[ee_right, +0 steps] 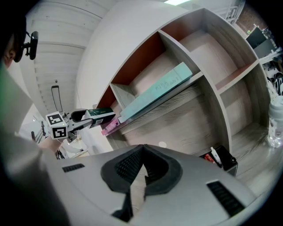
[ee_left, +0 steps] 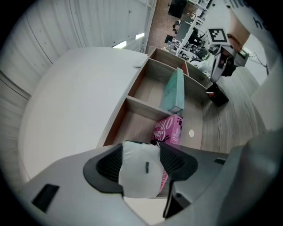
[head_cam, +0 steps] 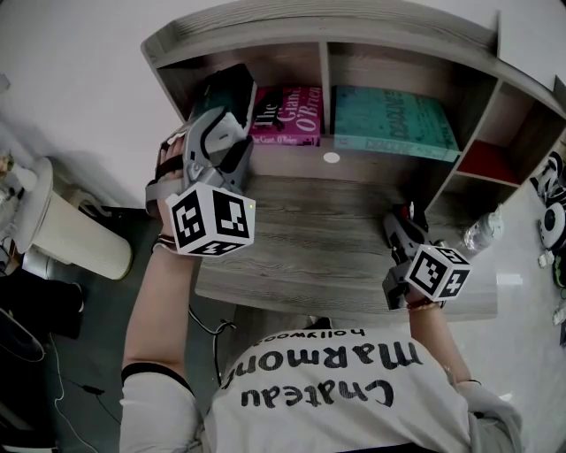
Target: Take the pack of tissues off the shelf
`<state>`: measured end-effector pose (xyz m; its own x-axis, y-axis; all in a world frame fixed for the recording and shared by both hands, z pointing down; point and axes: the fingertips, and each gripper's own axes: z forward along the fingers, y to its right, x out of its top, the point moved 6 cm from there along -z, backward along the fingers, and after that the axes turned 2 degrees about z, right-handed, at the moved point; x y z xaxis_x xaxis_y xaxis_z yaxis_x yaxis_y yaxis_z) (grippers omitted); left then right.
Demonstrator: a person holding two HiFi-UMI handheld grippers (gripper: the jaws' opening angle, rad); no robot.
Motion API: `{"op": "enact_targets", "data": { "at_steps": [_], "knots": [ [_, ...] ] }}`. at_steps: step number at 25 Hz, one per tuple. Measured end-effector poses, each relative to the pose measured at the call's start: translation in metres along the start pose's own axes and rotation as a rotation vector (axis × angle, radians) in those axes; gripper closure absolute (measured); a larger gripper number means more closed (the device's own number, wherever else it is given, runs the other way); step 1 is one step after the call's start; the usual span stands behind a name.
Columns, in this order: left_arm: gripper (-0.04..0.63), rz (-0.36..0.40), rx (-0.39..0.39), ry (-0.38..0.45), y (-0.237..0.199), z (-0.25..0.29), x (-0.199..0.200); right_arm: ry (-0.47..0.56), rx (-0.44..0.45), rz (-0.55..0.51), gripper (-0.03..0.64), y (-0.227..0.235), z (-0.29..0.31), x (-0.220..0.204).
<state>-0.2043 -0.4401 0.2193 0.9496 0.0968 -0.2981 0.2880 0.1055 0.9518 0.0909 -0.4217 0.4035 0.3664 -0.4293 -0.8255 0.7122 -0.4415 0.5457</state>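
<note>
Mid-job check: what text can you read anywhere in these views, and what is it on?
"The Giant, O'Brien": cover of the pink book on the shelf.
"Chateau Marmont" and "hollywood": the person's T-shirt.
Title on the teal book: too blurred to read.
Print on the pack of tissues: too small to read.
</note>
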Motion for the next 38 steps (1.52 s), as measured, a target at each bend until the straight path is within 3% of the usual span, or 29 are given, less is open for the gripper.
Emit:
{"op": "enact_targets", "data": {
  "at_steps": [9,19,26,38],
  "knots": [
    [0.324,-0.015,0.039,0.068,-0.012,-0.036,0.018,0.014,0.019,-0.028,0.609,-0.014,-0.012,0.001],
    [0.325,-0.026,0.031,0.137,-0.016,-0.084,0.044,0.032,0.039,-0.058,0.609,-0.035,-0.036,0.002],
    [0.325,-0.035,0.001,0.172,-0.006,-0.118,0.065,0.021,0.052,-0.067,0.609,-0.047,-0.055,-0.008],
    [0.327,-0.121,-0.067,0.198,0.036,-0.157,0.085,-0.003,0.077,-0.083,0.609,-0.054,-0.084,-0.026]
  ]
}}
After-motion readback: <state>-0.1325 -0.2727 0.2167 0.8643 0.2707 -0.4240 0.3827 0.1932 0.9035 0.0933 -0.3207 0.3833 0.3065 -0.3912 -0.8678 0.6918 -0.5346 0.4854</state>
